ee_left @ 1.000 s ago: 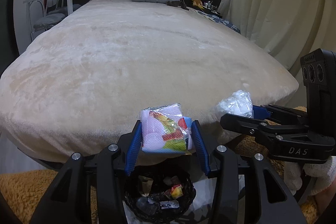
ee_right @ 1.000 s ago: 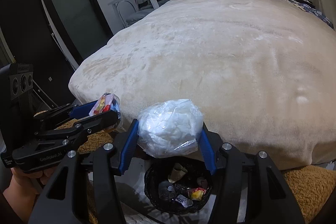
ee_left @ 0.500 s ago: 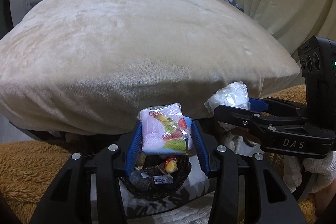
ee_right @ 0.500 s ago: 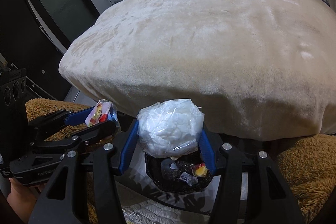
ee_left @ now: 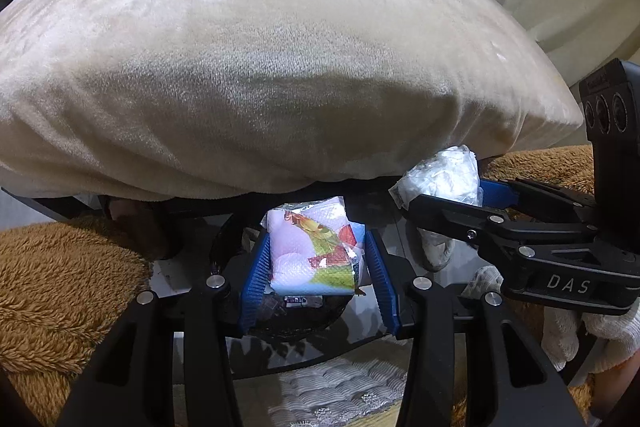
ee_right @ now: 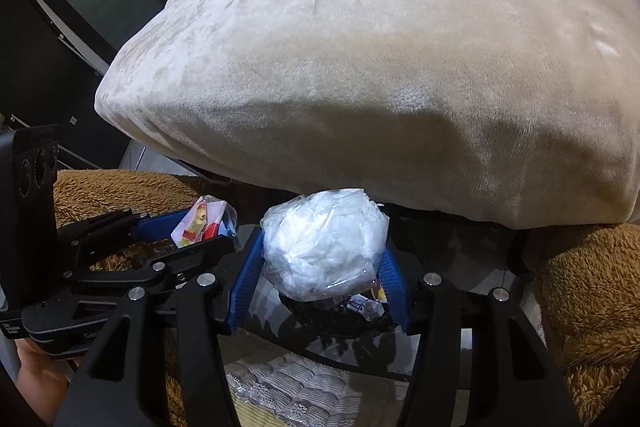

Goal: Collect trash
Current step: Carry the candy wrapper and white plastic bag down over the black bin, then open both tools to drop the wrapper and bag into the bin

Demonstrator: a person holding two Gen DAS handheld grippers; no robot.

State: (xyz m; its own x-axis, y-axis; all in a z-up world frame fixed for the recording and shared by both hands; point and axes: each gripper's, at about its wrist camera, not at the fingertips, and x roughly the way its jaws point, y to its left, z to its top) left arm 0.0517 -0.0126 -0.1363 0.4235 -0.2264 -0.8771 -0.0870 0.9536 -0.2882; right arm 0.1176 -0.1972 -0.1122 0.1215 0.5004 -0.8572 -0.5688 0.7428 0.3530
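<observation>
left gripper (ee_left: 316,259) clamps colourful wrapper (ee_left: 314,247), above black basket (ee_left: 296,323) | right gripper (ee_right: 320,263) clamps clear crumpled bag (ee_right: 324,243), above same basket, right of left gripper | beige bed (ee_left: 280,47) beyond

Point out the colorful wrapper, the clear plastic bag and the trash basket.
colorful wrapper (ee_left: 312,251), left wrist view, printed front.
clear plastic bag (ee_right: 324,243), right wrist view, bulging middle.
trash basket (ee_right: 320,319), right wrist view, dark near rim.
</observation>
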